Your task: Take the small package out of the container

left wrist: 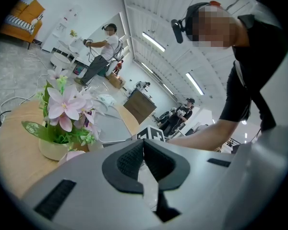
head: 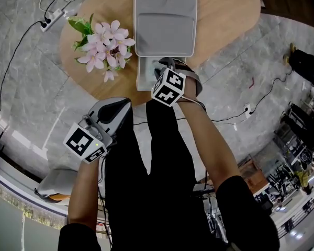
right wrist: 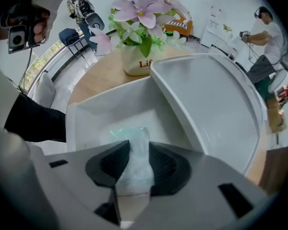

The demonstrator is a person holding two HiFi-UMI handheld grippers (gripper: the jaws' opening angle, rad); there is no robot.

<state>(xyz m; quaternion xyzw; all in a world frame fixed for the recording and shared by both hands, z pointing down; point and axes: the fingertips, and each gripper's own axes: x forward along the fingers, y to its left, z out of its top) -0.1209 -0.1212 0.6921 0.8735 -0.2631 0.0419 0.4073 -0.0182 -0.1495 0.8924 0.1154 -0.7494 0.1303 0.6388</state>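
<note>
1. On the round wooden table point(head: 225, 14): white container point(right wrist: 101, 107) open, its lid point(right wrist: 211, 104) folded back behind it.
2. Right gripper point(right wrist: 138, 145) points down into the container. Pads are closed on the small package point(right wrist: 127, 133), a clear, teal-tinted bag.
3. Package sits inside the container walls; can't tell if it's touching the floor.
4. Left gripper point(left wrist: 143, 143) is off the table's near edge, jaws together, nothing between them.
5. Pot of pink flowers point(head: 102, 43) stands left of the container.
</note>
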